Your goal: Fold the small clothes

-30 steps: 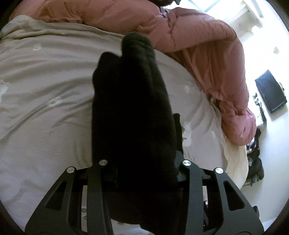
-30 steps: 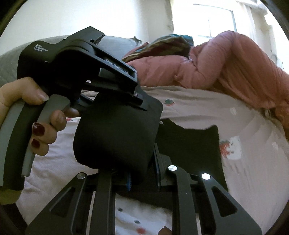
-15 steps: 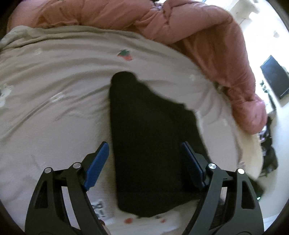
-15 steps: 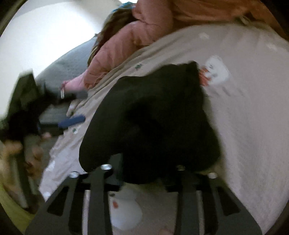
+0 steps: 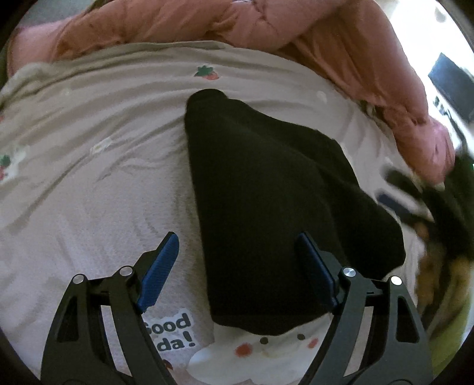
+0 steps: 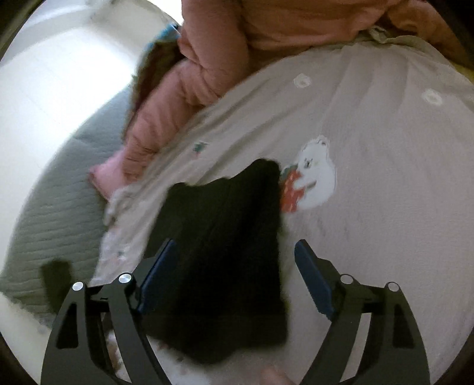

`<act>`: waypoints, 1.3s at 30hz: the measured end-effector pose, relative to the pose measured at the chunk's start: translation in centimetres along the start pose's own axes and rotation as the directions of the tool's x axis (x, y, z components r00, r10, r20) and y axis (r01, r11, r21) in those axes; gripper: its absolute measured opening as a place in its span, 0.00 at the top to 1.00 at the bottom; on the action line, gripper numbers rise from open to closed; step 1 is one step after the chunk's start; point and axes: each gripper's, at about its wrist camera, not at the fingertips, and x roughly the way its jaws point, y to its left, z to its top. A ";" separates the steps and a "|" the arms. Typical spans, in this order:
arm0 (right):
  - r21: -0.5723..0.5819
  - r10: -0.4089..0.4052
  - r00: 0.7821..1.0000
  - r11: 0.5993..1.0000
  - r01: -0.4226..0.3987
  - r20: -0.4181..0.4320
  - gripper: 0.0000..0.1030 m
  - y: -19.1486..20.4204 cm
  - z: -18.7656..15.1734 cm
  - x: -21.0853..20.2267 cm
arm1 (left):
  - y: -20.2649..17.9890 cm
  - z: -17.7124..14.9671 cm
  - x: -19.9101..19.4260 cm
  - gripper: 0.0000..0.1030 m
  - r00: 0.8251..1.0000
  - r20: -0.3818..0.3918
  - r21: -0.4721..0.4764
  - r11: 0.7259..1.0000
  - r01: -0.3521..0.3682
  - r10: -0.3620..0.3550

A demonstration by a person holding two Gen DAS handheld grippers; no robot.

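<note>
A small black garment [image 5: 266,207] lies folded flat on the pale printed bedsheet [image 5: 89,177]. My left gripper [image 5: 238,266] hovers over its near end, open, with blue pads [image 5: 161,266] spread wide and pressing on nothing. In the right wrist view the same black garment [image 6: 225,251] rests on the sheet under my right gripper [image 6: 234,275]. Its jaws are opening and its blue pads [image 6: 311,278] stand clear of the cloth. The right gripper also shows blurred at the right edge of the left wrist view.
A bunched pink duvet [image 5: 266,26] runs along the far side of the bed and down its right. A grey-green quilted cover [image 6: 59,183] lies left of the sheet. A dark flat object [image 5: 453,83] sits on the floor beyond the bed's right edge.
Both grippers held the black garment up a second ago; both have let go and spread. The garment now lies flat on the sheet. The right wrist rolled and swung away sideways.
</note>
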 end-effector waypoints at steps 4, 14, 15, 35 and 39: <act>-0.061 -0.114 0.992 0.992 0.111 -0.047 0.22 0.7 1.7 3.4 | 0.2 -0.4 0.3 0.28 1.000 0.004 -0.008 1.000 -0.005 0.005; -0.369 -0.092 0.994 0.923 0.110 0.067 0.86 7.4 2.4 2.8 | -0.5 -1.0 -0.7 0.28 0.997 0.059 0.029 0.998 -0.050 0.048; -0.410 -0.073 0.993 0.906 0.106 0.096 0.86 8.2 2.3 2.3 | -0.7 -1.1 -0.7 0.28 0.996 0.066 0.035 0.998 -0.060 0.057; -0.365 -0.158 0.965 0.903 0.227 0.210 0.65 6.1 -1.1 -0.9 | 0.0 -1.5 -0.5 0.24 0.998 0.054 0.025 0.999 -0.036 0.034; -0.384 -0.105 0.975 0.907 0.174 0.194 0.65 7.3 -3.3 -2.8 | 0.1 -1.7 -0.7 0.24 0.998 0.060 0.027 0.999 -0.035 0.033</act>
